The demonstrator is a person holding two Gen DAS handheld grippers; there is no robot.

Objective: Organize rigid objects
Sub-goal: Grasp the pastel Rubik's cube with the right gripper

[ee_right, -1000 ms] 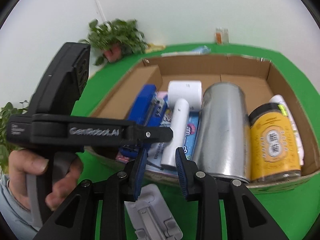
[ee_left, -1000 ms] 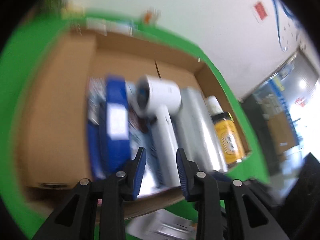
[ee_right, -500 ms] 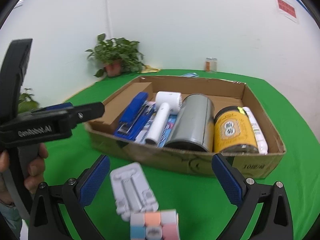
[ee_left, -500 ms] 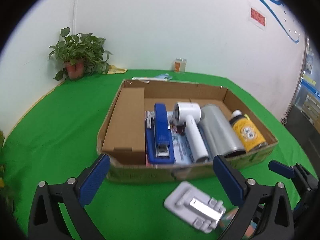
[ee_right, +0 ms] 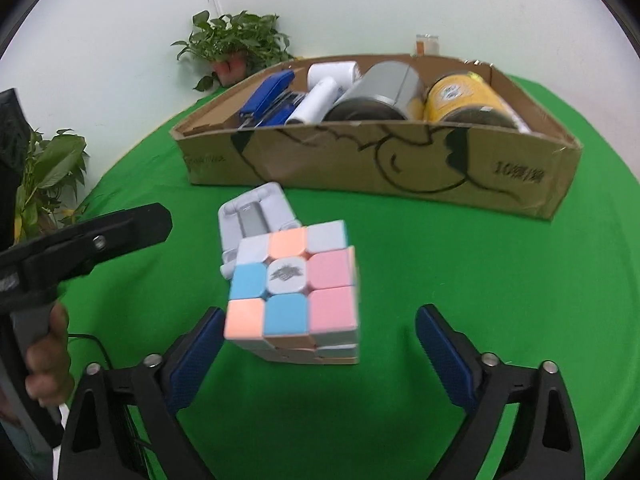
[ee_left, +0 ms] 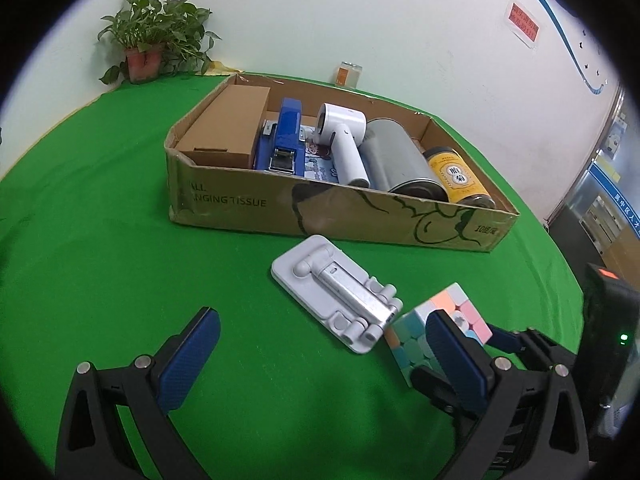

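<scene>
Nearest, the right gripper (ee_right: 320, 344) is spread wide, its blue pads on either side of the pastel puzzle cube (ee_right: 294, 290) without touching it; the cube sits on the green table (ee_right: 440, 264). The left gripper (ee_left: 320, 354) is spread wide too, holding nothing, just short of the white folding stand (ee_left: 336, 294), which lies flat beside the cube. Beyond the stand is the cardboard box (ee_left: 340, 214) with a blue stapler (ee_left: 285, 138), white hair dryer (ee_left: 342, 142), silver can (ee_left: 400, 160) and yellow jar (ee_left: 458, 176) inside.
</scene>
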